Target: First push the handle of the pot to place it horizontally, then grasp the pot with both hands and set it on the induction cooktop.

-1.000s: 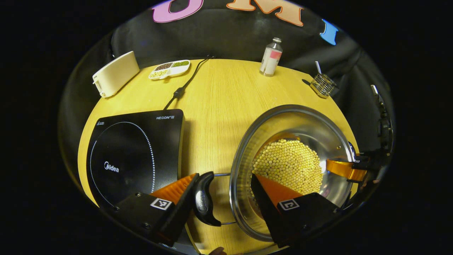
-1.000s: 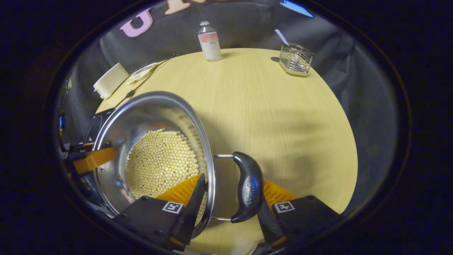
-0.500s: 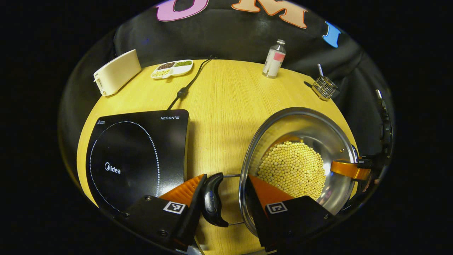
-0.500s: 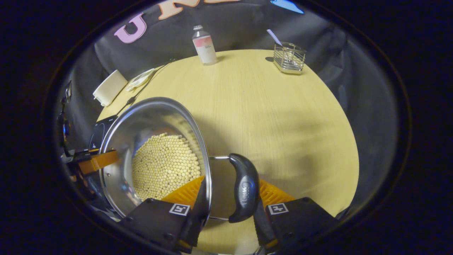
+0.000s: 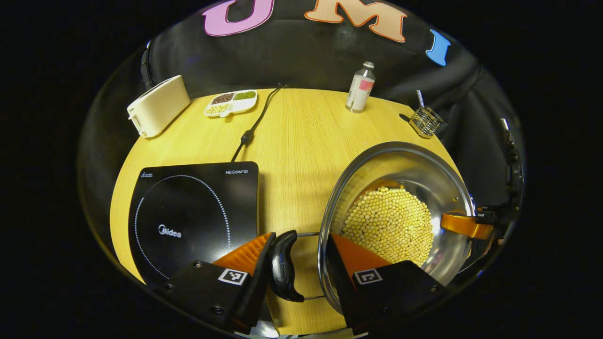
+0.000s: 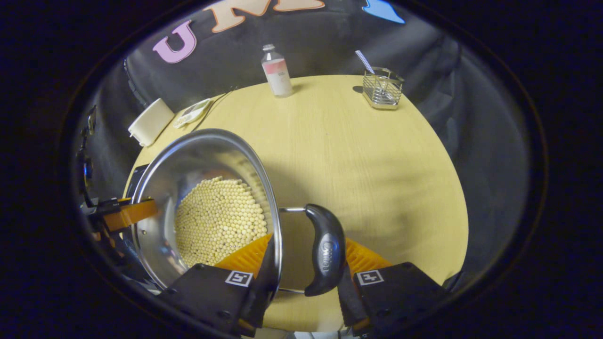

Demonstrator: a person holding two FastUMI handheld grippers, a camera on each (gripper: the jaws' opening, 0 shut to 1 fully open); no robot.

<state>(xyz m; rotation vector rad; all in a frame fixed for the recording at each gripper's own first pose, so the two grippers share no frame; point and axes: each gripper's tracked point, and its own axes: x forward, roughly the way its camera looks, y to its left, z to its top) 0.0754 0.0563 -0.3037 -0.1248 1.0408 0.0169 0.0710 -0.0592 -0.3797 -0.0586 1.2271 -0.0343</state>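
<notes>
my left gripper (image 5: 297,263) and right gripper (image 6: 301,263) each clamped a black handle (image 5: 282,270) and the rim between their fingers. pot (image 5: 400,188) of beans was right of the cooktop (image 5: 188,212), apparently lifted; likely heavy, slick steel, so handles were the hold.

- A round wooden worktop (image 5: 301,136) of pale yellow grain takes up the middle of the left gripper view; it also shows in the right gripper view (image 6: 358,155).
- Black cloth wall (image 5: 301,61) hangs in folds behind it, across the top of the frame.
- The cloth also drops away dark at the right of the right gripper view (image 6: 476,122).
- Light falls from above: soft shadows lie on the wood in the centre of both views, and the far edge of the worktop is brighter.
</notes>
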